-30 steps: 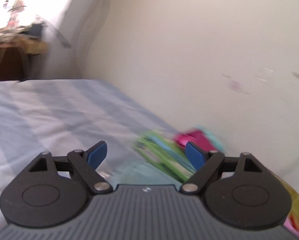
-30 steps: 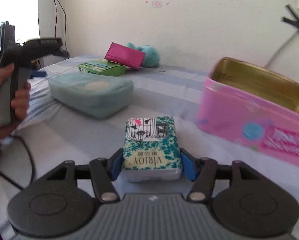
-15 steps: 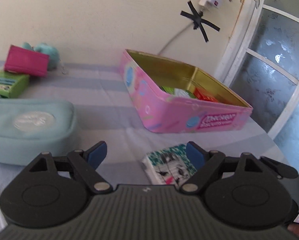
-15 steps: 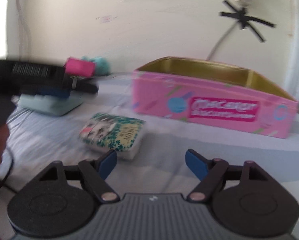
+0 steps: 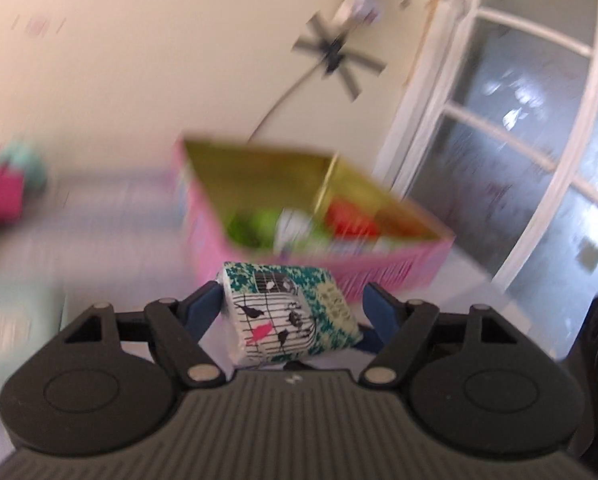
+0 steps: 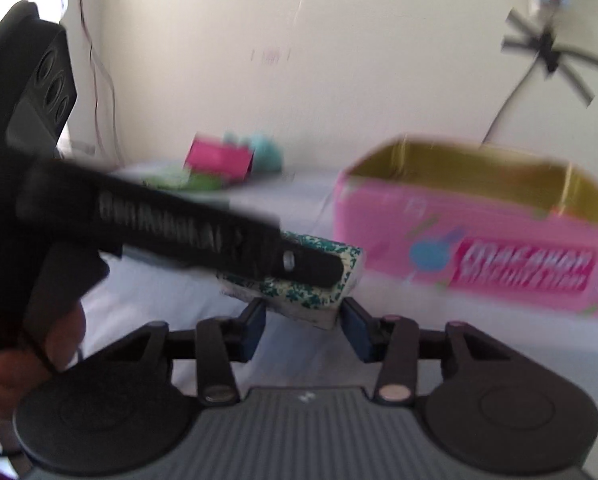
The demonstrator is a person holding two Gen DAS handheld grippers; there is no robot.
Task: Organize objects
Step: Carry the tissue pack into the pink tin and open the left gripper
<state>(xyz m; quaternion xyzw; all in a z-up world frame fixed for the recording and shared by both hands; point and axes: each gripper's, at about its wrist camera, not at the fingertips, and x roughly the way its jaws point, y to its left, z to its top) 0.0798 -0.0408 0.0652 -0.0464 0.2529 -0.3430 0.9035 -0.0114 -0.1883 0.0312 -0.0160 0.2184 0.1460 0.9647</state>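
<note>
A teal floral tissue pack [image 5: 287, 312] with a birdcage print hangs tilted above the bed. My left gripper [image 5: 295, 308] has its jaws closing on it, both blue pads against its sides. In the right wrist view the left gripper [image 6: 331, 272] reaches in from the left, with the pack [image 6: 299, 300] under its tip. My right gripper [image 6: 305, 332] sits just below and in front of the pack. Its jaws are closing and its pads do not press on anything. The open pink tin [image 5: 379, 272] stands right behind the pack, with green and red items inside.
The pink tin [image 6: 499, 240] fills the right side of the bed. A teal pouch [image 5: 15, 320] lies at left. A magenta wallet [image 6: 219, 158], a green box [image 6: 187, 180] and a teal plush [image 6: 265, 152] sit by the wall. A hand [image 6: 19, 376] holds the left gripper's handle.
The left gripper swung round from the wall to the tin, closed on the tissue pack and lifted it. The right gripper let the pack go, drew back, and its jaws narrowed.
</note>
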